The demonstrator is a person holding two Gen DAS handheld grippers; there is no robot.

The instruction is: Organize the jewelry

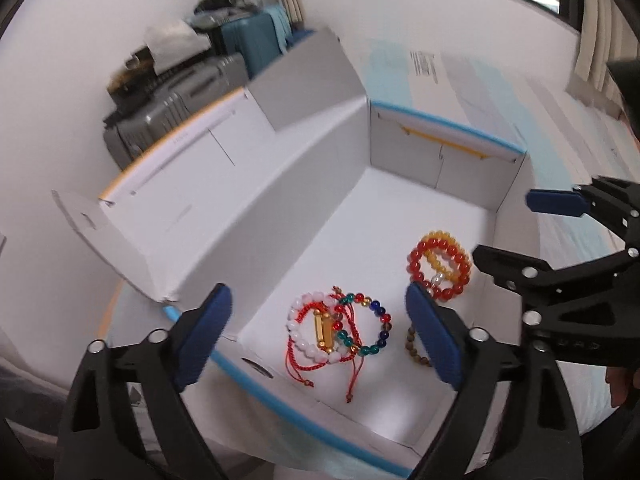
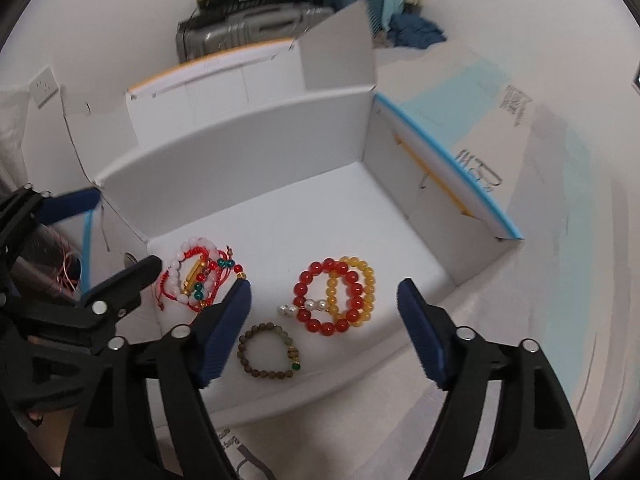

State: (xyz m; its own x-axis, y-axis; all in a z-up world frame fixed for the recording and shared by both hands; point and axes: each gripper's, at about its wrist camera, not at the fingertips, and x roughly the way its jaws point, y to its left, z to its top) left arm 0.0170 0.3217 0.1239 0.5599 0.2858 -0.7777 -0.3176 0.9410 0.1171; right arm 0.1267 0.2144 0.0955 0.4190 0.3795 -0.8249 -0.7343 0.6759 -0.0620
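An open white cardboard box (image 1: 400,200) (image 2: 280,208) holds several bead bracelets. A tangle of white-bead, red-cord, gold-tube and multicolour bracelets (image 1: 336,328) (image 2: 200,276) lies at one end. A red bead bracelet (image 1: 440,268) (image 2: 328,296) overlaps a yellow one (image 2: 364,288). A small brown bead bracelet (image 2: 270,350) lies near the box's front wall. My left gripper (image 1: 320,336) is open and empty above the tangle. My right gripper (image 2: 324,328) is open and empty above the red and brown bracelets; it also shows in the left wrist view (image 1: 516,228).
The box's lid flaps (image 1: 168,184) (image 2: 224,76) stand open at the back. The box sits on a white and pale-blue printed surface (image 2: 540,200). Grey and teal suitcases (image 2: 248,28) stand by the wall behind.
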